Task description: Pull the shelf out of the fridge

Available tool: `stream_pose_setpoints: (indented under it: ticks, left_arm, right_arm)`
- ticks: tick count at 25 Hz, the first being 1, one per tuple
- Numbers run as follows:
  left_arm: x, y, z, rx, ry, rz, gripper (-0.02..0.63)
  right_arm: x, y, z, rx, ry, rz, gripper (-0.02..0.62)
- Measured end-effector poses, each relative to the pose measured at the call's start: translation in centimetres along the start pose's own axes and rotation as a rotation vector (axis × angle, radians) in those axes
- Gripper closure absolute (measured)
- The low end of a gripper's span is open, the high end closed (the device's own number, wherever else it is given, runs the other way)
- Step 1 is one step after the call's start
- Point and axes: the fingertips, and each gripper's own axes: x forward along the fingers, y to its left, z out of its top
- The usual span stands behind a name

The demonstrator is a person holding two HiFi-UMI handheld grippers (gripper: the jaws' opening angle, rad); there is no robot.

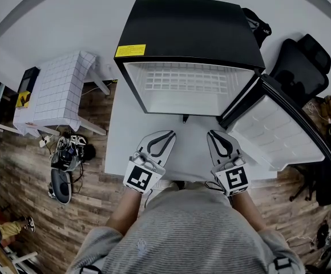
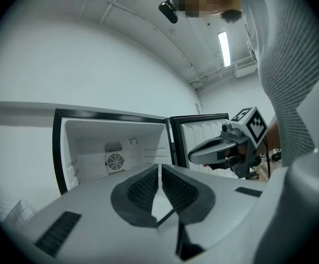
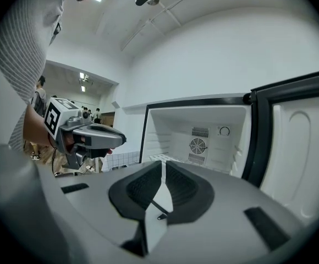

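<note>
Left claw (image 1: 168, 133) and right claw (image 1: 211, 132) sit closed, empty; yellow label (image 1: 130, 51) on fridge (image 1: 188, 21) unreadable.

This reads as a lab or test room in an office building rather than a home. A small black fridge (image 1: 188, 27) stands with its door open on a plain white table (image 1: 118, 136) at twelve o'clock, against a bare white wall. At two o'clock there is a black office chair (image 1: 299, 64), and at ten o'clock a side table under a white checked cloth (image 1: 60, 90). At nine o'clock a tangle of cables and gear (image 1: 67, 153) lies on the wood-look floor (image 1: 80, 210). Exposed conduit pipes (image 2: 148, 22) and a strip light (image 2: 224, 48) run overhead, and several people (image 3: 40, 99) stand in a bright open area beyond.
</note>
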Motion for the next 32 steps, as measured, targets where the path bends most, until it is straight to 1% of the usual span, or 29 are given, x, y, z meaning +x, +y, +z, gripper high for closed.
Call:
stream_pose_setpoints:
  ticks: [5, 9, 12, 13, 15, 18, 21, 24, 32]
  left_arm:
    - [0.7, 0.7, -0.1, 0.033, 0.013, 0.007, 0.594]
    - [1.1, 1.0, -0.3, 0.077, 0.034, 0.010, 0.592]
    - [1.4, 1.2, -0.5, 0.107, 0.048, 0.015, 0.589]
    - [1.5, 1.3, -0.5, 0.112, 0.051, 0.017, 0.578]
    - [1.7, 1.3, -0.6, 0.120, 0.061, 0.018, 0.540]
    - [1.8, 1.3, -0.9, 0.114, 0.068, 0.024, 0.491]
    - [1.8, 1.3, -0.9, 0.109, 0.068, 0.024, 0.465]
    - [2.0, 1.3, -0.5, 0.138, 0.065, 0.016, 0.460]
    - [2.3, 1.4, -1.2, 0.115, 0.082, 0.025, 0.459]
  right_arm:
    - [0.9, -0.3, -0.5, -0.046, 0.029, -0.005, 0.581]
    - [1.4, -0.4, -0.7, -0.074, 0.044, -0.001, 0.580]
    - [1.7, -0.4, -0.8, -0.114, 0.054, 0.005, 0.577]
    - [1.8, -0.3, -0.9, -0.123, 0.057, 0.008, 0.566]
    - [2.1, -0.2, -1.2, -0.118, 0.054, 0.009, 0.509]
    - [2.3, -0.4, -1.6, -0.099, 0.044, 0.001, 0.474]
    - [2.3, -0.4, -1.5, -0.113, 0.056, 0.004, 0.453]
    - [2.2, -0.6, -1.6, -0.104, 0.048, -0.003, 0.451]
    - [2.4, -1.0, -1.3, -0.126, 0.057, 0.001, 0.451]
